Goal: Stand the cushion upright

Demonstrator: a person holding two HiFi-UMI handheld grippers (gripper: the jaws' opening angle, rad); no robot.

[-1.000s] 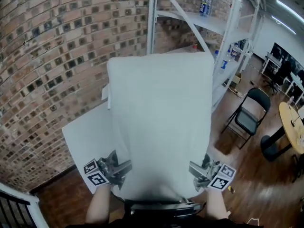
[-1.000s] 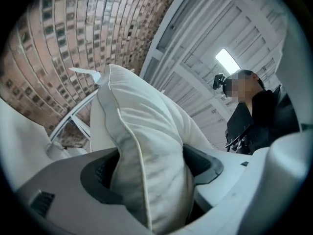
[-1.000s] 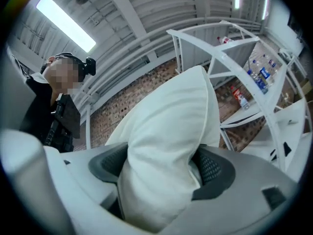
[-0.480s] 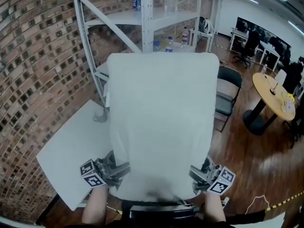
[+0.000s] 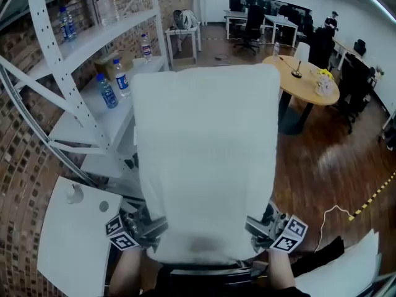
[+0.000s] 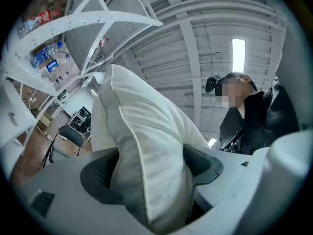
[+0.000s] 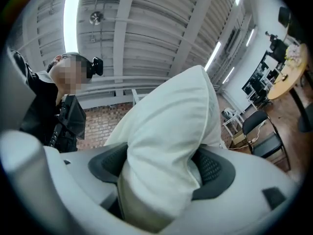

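Note:
A large white cushion (image 5: 204, 159) is held up in the air in front of me and fills the middle of the head view. My left gripper (image 5: 151, 228) is shut on its lower left corner, my right gripper (image 5: 260, 226) on its lower right corner. In the left gripper view the cushion (image 6: 142, 146) bulges up between the dark pads (image 6: 203, 163). The right gripper view shows the cushion (image 7: 166, 146) pinched the same way between its pads (image 7: 212, 173). The cushion hides what lies straight ahead.
A white metal shelf rack (image 5: 80, 48) with water bottles (image 5: 106, 90) stands at the left. A white table (image 5: 68, 240) is at the lower left. A round wooden table (image 5: 303, 79) and dark office chairs (image 5: 325, 48) stand on the wood floor at the right.
I have swung round with the cushion in both grippers. The brick wall and white table slid off to the left; the shelf rack, round table and open room came into view.

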